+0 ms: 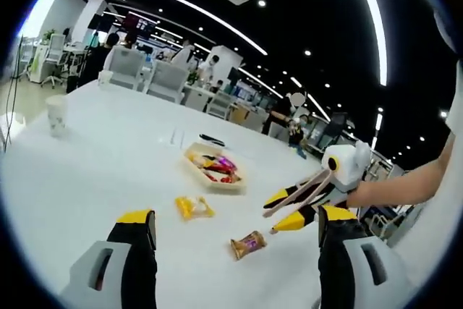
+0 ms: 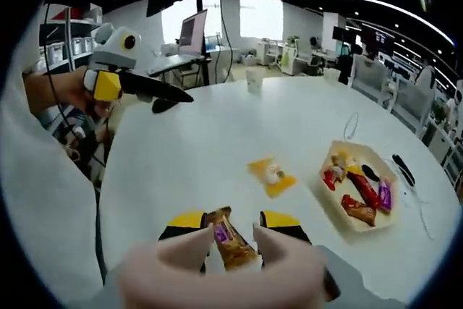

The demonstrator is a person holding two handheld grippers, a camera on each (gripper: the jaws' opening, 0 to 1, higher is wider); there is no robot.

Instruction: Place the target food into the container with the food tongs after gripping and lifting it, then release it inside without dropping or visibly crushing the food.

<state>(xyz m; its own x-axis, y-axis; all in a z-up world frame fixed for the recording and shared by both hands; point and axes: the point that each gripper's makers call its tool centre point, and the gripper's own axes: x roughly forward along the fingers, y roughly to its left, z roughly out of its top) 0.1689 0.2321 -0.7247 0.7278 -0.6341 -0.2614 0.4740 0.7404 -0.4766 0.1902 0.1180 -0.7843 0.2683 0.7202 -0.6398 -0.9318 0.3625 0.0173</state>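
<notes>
Brown-wrapped snack bar (image 2: 230, 242) lies on the white table (image 2: 202, 150) between the parted tongs (image 2: 224, 265) at six o'clock; the tray (image 2: 362, 187) of snacks waits at three o'clock, open-plan office behind.

A paper cup (image 1: 56, 115) stands near the white counter's (image 1: 108, 164) edge; a black pen (image 2: 402, 169) lies beside looped wire (image 2: 351, 125).

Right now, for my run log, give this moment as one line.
phase: approach | right hand-held gripper: tongs open around brown snack, on table | left hand-held gripper: open | container: holds snacks
</notes>
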